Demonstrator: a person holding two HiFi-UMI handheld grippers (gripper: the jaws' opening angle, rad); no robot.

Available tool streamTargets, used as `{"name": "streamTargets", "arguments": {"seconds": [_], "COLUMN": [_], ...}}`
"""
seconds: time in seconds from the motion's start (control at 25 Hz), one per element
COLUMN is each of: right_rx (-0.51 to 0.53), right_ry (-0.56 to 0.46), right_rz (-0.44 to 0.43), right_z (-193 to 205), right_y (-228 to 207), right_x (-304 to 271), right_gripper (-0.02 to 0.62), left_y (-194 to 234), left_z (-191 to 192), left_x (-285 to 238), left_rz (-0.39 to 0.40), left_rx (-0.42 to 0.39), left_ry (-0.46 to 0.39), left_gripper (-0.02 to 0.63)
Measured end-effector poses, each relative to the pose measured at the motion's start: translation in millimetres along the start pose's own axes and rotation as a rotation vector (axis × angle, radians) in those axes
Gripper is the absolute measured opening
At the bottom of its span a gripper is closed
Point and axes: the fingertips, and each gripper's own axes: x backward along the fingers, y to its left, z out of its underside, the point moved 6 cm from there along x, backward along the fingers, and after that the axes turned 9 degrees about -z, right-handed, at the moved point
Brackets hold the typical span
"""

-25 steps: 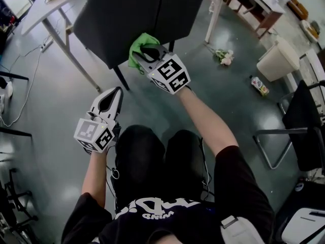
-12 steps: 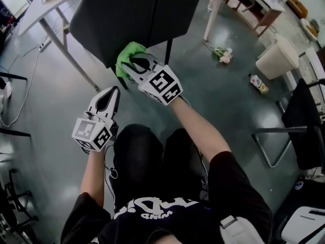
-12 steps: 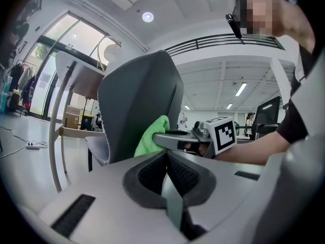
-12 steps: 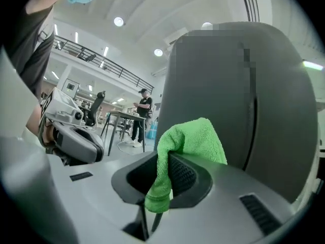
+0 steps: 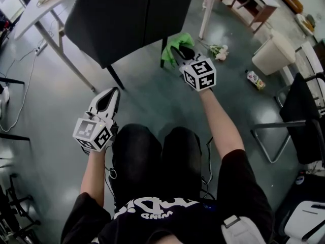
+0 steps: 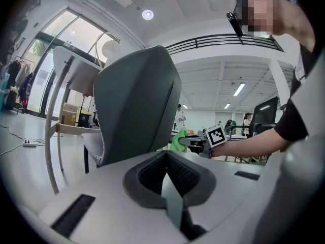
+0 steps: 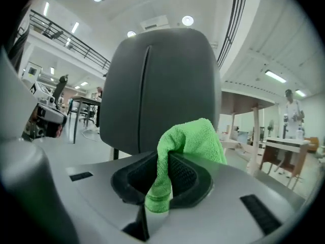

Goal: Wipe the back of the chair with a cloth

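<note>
The dark grey chair back (image 5: 127, 14) fills the top middle of the head view, and it rises straight ahead as the chair back (image 7: 162, 85) in the right gripper view. My right gripper (image 5: 175, 52) is shut on a bright green cloth (image 5: 175, 44) at the chair back's lower right corner, next to a chair leg. The cloth (image 7: 185, 146) bunches up out of the jaws. My left gripper (image 5: 107, 96) hangs shut and empty lower left, above my knees, apart from the chair (image 6: 134, 111). From there I see the right gripper (image 6: 195, 142) with the cloth (image 6: 177, 140).
A white table (image 5: 40, 9) with slanted legs stands left of the chair. A white post (image 5: 205, 11), a flower bundle (image 5: 218, 51), a bottle (image 5: 255, 79) and a beige bin (image 5: 271, 57) are on the floor at right. Black chairs (image 5: 299, 121) stand at far right.
My right gripper has swept the green cloth from the lower left of the chair back across to its lower right corner. The left gripper has stayed in place.
</note>
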Motion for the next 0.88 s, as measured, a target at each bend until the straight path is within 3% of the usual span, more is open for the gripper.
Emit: {"name": "streamTargets", "arguments": {"seconds": [0.2,0.36,0.88], "right_rx": [-0.039,-0.054,0.0], "right_ry": [0.048,0.088,0.192], "right_rz": [0.139,0.201,0.123], "right_z": [26.6,42.8,61.6], "right_y": [-55.9,-86.9,-95.5], "right_x": [33.2,39.2,-40.0], "right_gripper": [0.048,0.048,0.048], "left_y": [1.3,4.9,22.8], "left_z": [2.4,8.5,18.0], "left_x": [-3.7,-7.6,-21.5], "left_rz": [0.007,0.016,0.004], "left_rx": [-0.009,-0.008,0.011], "left_ry": [0.002,0.021,0.041], "left_gripper": [0.0,0.0,0.0]}}
